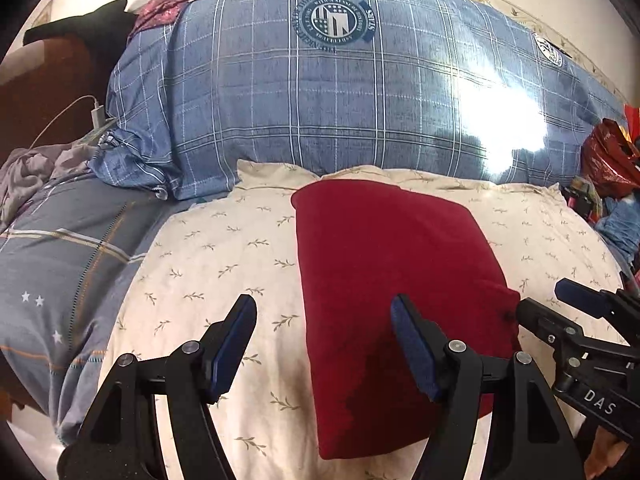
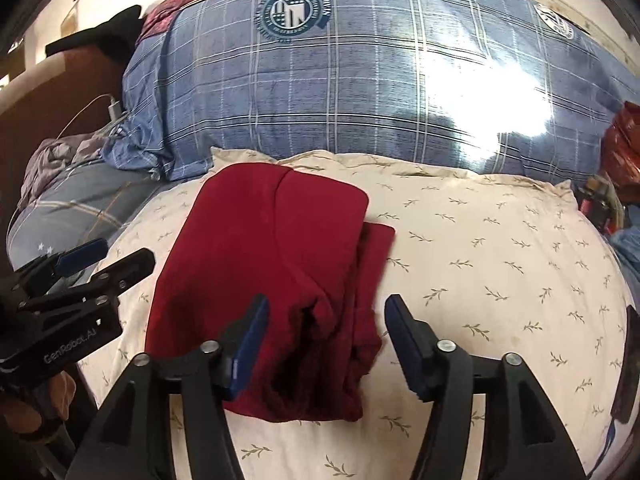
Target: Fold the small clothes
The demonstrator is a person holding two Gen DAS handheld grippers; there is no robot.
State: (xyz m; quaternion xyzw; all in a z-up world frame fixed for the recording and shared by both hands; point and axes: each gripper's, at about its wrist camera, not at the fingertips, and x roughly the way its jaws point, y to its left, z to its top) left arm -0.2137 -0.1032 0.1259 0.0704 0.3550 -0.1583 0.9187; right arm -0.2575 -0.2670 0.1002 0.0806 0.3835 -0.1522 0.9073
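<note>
A dark red folded garment (image 1: 384,280) lies on a cream leaf-print pillow (image 1: 224,264). In the right wrist view the garment (image 2: 280,260) shows a folded layer on top and a bunched near end. My left gripper (image 1: 324,340) hovers open over the garment's near left edge, and nothing is pinched between its blue pads. It also shows at the left of the right wrist view as the left gripper (image 2: 112,256). My right gripper (image 2: 328,312) stands open above the garment's near right end, holding nothing. In the left wrist view the right gripper (image 1: 556,304) sits just off the garment's right corner.
A big blue plaid quilt (image 1: 340,100) rises behind the pillow. Grey striped bedding (image 1: 60,260) lies at the left, with a white charger and cable (image 1: 96,114) beyond it. A red plastic bag (image 1: 608,160) sits at the right edge. A hand (image 2: 36,408) shows at the lower left.
</note>
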